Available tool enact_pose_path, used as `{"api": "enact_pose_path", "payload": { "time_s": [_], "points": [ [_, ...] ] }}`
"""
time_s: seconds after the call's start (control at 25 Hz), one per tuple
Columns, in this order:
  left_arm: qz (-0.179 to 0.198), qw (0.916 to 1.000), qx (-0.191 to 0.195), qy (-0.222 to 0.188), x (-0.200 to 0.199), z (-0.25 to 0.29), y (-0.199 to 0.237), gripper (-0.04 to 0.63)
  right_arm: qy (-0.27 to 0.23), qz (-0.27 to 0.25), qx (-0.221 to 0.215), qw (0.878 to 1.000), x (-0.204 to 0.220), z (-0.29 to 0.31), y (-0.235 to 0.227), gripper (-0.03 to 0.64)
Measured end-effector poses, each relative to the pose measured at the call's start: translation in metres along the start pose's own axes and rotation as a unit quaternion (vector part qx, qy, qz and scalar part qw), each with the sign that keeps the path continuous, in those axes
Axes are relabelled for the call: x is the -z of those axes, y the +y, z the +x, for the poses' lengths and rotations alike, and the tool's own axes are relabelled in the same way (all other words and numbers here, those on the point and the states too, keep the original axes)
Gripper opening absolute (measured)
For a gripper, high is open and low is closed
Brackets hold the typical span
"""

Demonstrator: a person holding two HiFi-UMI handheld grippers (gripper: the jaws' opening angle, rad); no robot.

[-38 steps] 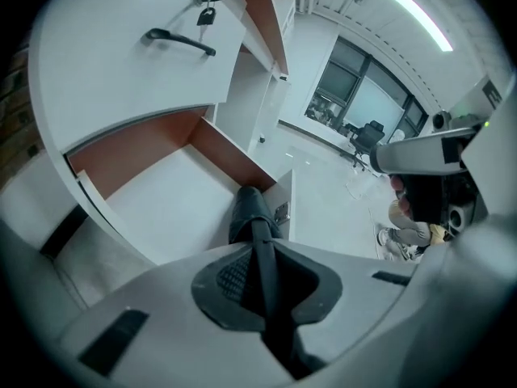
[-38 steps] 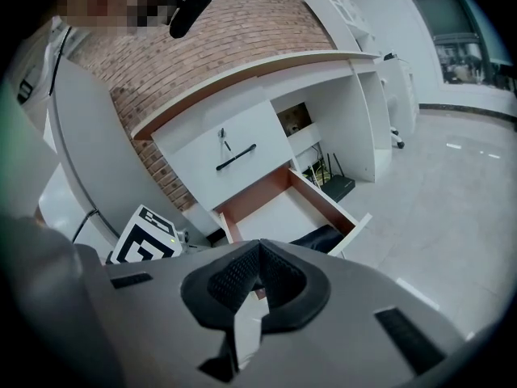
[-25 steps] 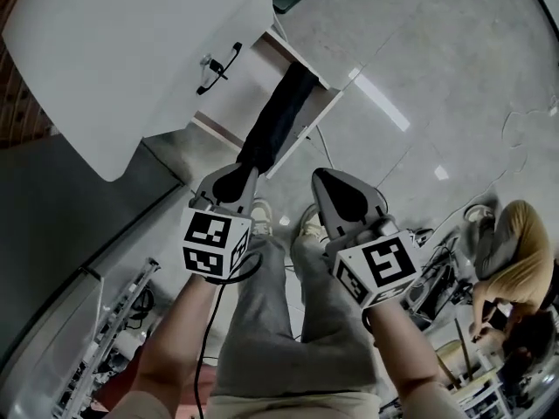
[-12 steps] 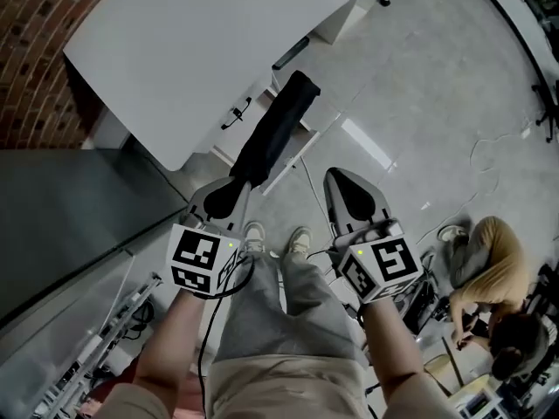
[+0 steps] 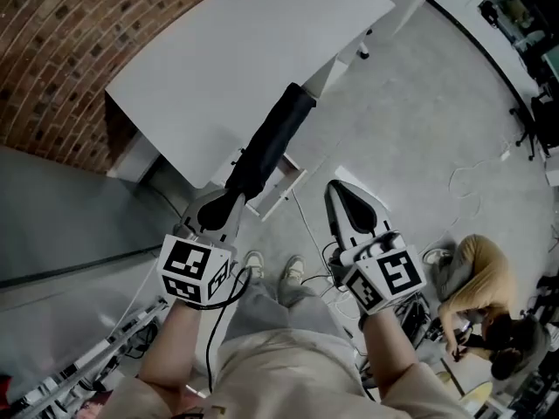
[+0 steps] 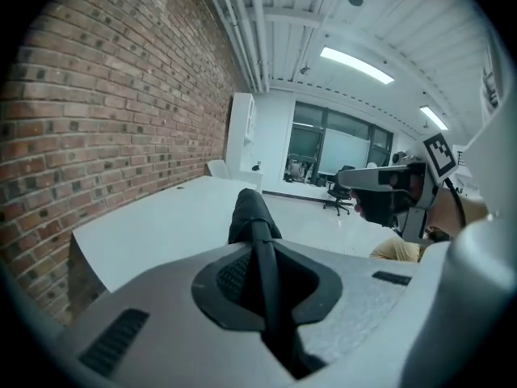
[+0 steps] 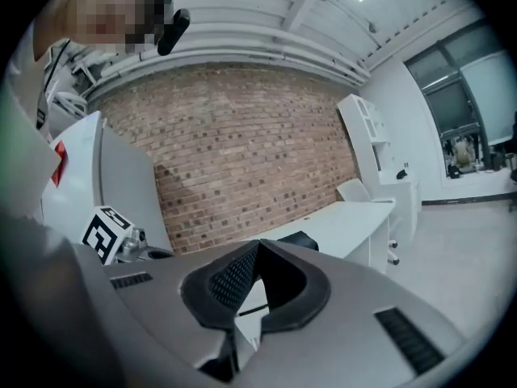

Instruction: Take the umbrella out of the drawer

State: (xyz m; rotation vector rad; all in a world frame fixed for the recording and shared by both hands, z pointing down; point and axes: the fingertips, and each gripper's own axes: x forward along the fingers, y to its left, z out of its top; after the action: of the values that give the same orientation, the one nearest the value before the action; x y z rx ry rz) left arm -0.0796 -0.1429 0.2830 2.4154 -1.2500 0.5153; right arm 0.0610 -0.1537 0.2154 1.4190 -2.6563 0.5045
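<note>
Our left gripper (image 5: pixel 225 206) pinches one end of the black folded fabric umbrella (image 5: pixel 271 142), which juts forward in the air over the edge of the white rectangular desk (image 5: pixel 244 51). Our right gripper (image 5: pixel 342 190) sits alongside, jaws pressed together and empty.

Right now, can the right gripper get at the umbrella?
Probably yes: the umbrella juts forward from the left gripper, with only air between it and the right gripper, whose jaws are together.

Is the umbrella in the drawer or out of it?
Out: the left gripper holds the folded umbrella in the air above the open drawer.
</note>
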Motion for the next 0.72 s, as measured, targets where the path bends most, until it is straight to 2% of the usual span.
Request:
{"api": "enact_pose_path", "payload": {
  "time_s": [0.12, 0.32, 0.52, 0.72],
  "points": [
    [0.000, 0.9997, -0.004, -0.026, -0.030, -0.025, -0.014, 0.018, -0.032, -0.016, -0.013, 0.999, -0.045, -0.023, 0.016, 0.008],
    [0.026, 0.9982, -0.002, -0.053, -0.070, -0.066, -0.043, 0.018, -0.071, -0.041, -0.026, 0.996, -0.100, -0.061, 0.038, 0.008],
    [0.042, 0.9951, 0.012, -0.089, -0.104, -0.102, -0.069, 0.018, -0.107, -0.064, -0.040, 0.991, -0.143, -0.096, 0.059, 0.006],
    [0.051, 0.9896, 0.034, -0.130, -0.132, -0.130, -0.091, 0.020, -0.134, -0.074, -0.057, 0.987, -0.169, -0.125, 0.074, 0.007]
  ]
}}
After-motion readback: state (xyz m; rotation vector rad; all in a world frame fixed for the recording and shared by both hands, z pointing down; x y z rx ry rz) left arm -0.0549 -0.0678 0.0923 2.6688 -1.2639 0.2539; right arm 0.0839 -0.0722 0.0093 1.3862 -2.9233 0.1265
